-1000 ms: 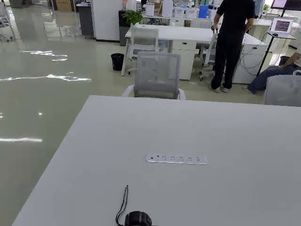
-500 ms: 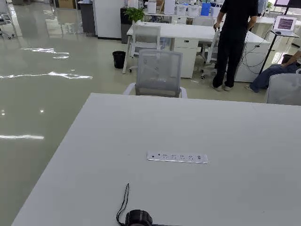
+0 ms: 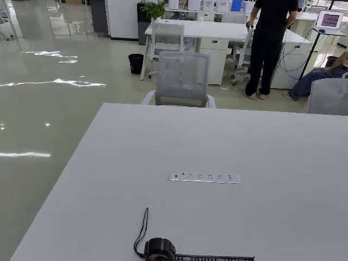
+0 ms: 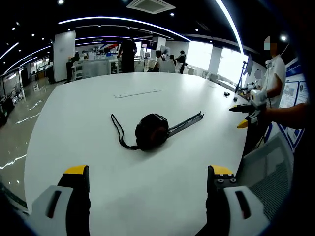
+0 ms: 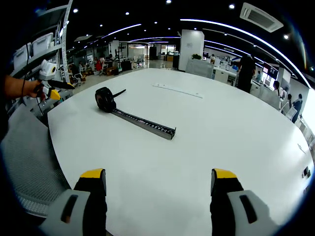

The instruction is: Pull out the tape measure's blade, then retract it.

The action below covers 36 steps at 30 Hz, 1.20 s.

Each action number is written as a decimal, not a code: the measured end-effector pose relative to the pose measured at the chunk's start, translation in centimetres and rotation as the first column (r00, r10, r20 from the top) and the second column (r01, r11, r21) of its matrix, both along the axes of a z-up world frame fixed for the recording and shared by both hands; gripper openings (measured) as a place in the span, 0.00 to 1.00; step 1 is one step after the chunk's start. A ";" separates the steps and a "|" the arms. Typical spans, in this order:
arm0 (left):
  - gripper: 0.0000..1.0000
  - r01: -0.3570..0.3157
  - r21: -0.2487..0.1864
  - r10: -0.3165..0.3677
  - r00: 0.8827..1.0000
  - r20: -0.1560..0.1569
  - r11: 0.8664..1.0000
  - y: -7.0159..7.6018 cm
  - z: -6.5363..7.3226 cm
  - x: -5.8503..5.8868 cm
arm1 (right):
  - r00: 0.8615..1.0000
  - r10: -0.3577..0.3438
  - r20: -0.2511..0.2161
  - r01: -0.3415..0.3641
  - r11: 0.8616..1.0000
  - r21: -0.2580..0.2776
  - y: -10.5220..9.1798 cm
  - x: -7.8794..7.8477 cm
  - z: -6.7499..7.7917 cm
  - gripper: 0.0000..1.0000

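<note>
Black and round, the tape measure [image 4: 152, 131] rests near your edge of the white surface [image 3: 244, 141]. Its blade [image 5: 142, 123] is drawn out flat along the surface, and its wrist strap [image 4: 118, 130] trails away from you on the other side of the case. The power strip [image 3: 204, 178] sits well apart, farther in. Your left claw [image 4: 148, 172] is spread wide with nothing between its jaws, hanging short of the case. Your right claw [image 5: 158, 173] is spread the same way and empty, back from the blade's free end. With the blade out, the step in hand looks to be the retraction. Bring the left claw down over the case and pinch it across its body so it can't skid, keeping the jaws clear of the strap. Take the blade near its tip with the right claw, flat faces between the jaws. Feed it back toward the case in a straight line rather than letting it whip. Whether a lock is holding the blade, and where it sits, can't be told from here. Find it before you push, since forcing a locked blade would likely buckle it.
</note>
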<state>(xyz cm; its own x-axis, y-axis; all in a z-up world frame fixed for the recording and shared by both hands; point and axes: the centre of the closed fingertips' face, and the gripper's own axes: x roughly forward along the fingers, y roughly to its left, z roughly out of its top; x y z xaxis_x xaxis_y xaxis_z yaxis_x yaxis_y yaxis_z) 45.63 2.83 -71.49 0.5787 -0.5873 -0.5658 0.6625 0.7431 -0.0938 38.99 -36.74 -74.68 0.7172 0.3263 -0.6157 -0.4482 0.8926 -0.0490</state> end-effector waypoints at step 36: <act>0.99 -0.203 0.000 0.202 0.978 -0.047 0.979 -6.9 -2.1 6.2 | 0.992 0.127 -0.014 -0.128 0.990 -0.064 1.9 7.6 -1.5 0.74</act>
<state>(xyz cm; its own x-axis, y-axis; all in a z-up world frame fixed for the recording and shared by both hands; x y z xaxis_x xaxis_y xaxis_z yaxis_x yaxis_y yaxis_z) 51.82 -4.06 -73.56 0.6591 -0.4633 -0.5924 0.4933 0.8609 -0.1244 46.54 -34.83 -76.16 0.6662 0.3740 -0.6452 -0.5586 0.8234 -0.0995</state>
